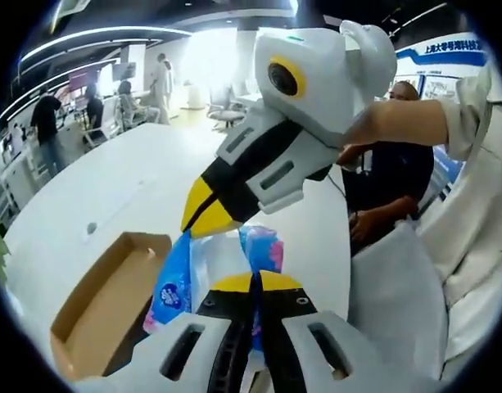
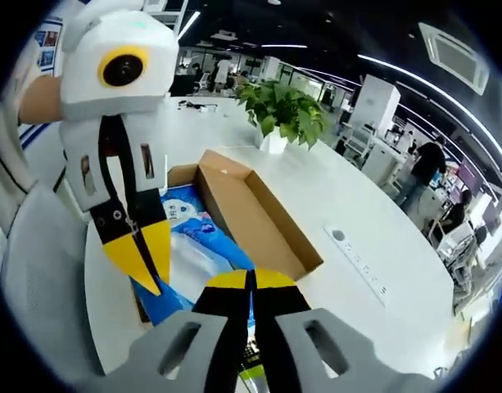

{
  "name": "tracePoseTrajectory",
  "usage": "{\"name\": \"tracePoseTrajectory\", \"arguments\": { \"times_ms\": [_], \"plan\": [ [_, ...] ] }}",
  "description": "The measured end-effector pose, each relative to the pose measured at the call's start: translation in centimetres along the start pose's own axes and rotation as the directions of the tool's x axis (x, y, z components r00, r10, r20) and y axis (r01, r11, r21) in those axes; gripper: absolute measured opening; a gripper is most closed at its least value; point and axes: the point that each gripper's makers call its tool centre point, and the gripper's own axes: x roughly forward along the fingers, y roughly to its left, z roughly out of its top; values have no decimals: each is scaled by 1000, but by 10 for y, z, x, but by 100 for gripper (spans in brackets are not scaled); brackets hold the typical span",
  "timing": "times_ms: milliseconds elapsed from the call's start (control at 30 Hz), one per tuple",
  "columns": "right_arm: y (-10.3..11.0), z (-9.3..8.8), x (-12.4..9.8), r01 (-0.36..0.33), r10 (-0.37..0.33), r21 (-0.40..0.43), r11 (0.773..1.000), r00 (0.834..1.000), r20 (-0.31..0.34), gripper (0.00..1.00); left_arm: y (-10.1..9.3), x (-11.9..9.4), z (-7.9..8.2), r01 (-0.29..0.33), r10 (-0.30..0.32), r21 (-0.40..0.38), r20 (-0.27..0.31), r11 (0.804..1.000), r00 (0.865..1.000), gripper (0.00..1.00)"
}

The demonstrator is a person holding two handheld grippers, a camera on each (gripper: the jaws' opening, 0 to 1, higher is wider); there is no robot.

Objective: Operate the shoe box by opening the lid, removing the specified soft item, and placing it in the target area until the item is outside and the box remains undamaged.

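Cardboard shoe box: one; blue tissue pack: one; tools: two.

I see the box open on the desk, a soft pack seemingly lying in it, a plant behind.

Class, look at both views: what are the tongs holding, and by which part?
Both tongs, left and right, are closed on the blue tissue pack, apparently pinching its clear plastic wrapper near the top.

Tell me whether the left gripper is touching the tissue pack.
Touching. In the left gripper view, the left gripper has its jaws shut on the plastic of the tissue pack, no gap visible.
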Motion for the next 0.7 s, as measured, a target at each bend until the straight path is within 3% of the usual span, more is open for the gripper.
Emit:
{"name": "tracePoseTrajectory", "arguments": {
  "times_ms": [700],
  "plan": [
    [-29,-66,-43,88,-83,64,994,993,-81,0,-22,66,29,61,-61,33,20,998,998,0]
  ]
}}
